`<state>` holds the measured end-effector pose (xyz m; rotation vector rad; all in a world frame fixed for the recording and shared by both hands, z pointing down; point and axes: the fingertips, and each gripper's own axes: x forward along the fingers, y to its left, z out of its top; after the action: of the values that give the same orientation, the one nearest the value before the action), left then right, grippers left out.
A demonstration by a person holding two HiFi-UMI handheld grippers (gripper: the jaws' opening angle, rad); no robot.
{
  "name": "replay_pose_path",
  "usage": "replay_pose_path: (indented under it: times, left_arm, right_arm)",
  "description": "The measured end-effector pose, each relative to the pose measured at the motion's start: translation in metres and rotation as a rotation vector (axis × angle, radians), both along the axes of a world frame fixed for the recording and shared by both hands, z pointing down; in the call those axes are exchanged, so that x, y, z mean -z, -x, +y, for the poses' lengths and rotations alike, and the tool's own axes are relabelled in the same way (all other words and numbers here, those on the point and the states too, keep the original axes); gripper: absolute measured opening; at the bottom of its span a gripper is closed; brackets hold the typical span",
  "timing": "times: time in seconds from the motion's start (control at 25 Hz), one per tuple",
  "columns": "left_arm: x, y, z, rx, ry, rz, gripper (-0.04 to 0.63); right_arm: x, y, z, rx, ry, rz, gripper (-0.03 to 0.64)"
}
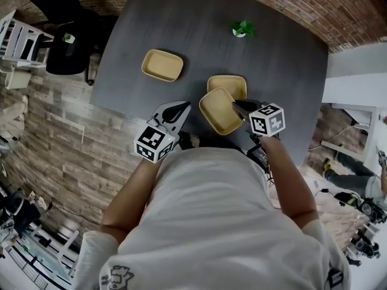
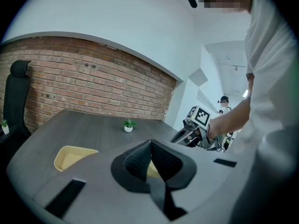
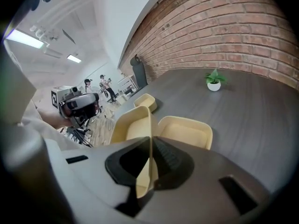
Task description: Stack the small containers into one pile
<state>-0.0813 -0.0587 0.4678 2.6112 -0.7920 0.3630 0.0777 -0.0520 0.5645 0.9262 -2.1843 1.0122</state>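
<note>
The tilted container (image 1: 219, 110) is hanging over the 7 o'clock edge of the second container (image 1: 228, 84) on the bench (image 1: 181, 17). The right hand-held gripper (image 1: 239, 107) is clamping only its thin wall, so it is risking to slip and land crooked instead of nesting. The left hand-held gripper (image 1: 179, 109), at its 9 o'clock, is holding its jaws together on nothing.

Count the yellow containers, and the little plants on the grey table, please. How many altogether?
Yellow containers: 3. One is far left, one is in the middle, and one is tilted in the right gripper, shown at.
Plants: 1
Total: 4
</note>
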Motion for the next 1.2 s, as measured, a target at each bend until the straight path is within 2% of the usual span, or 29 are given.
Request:
replay_pose_path:
  times: [0.28, 0.56, 1.0, 1.2]
  left_arm:
    - [-0.015, -0.013, -0.019, 0.018, 0.039, -0.016, 0.011]
    - [-0.032, -0.026, -0.029, 0.038, 0.094, -0.032, 0.011]
    - [-0.048, -0.043, -0.039, 0.050, 0.139, -0.050, 0.011]
    - [-0.057, -0.046, -0.040, 0.057, 0.163, -0.057, 0.011]
  right_arm:
    - [-0.017, -0.005, -0.018, 0.155, 0.056, -0.006, 0.026]
    - [-0.035, -0.008, -0.035, 0.355, 0.108, 0.003, 0.026]
    - [-0.045, -0.002, -0.067, 0.641, 0.132, 0.002, 0.026]
    - [-0.050, 0.001, -0.077, 0.777, 0.118, 0.037, 0.026]
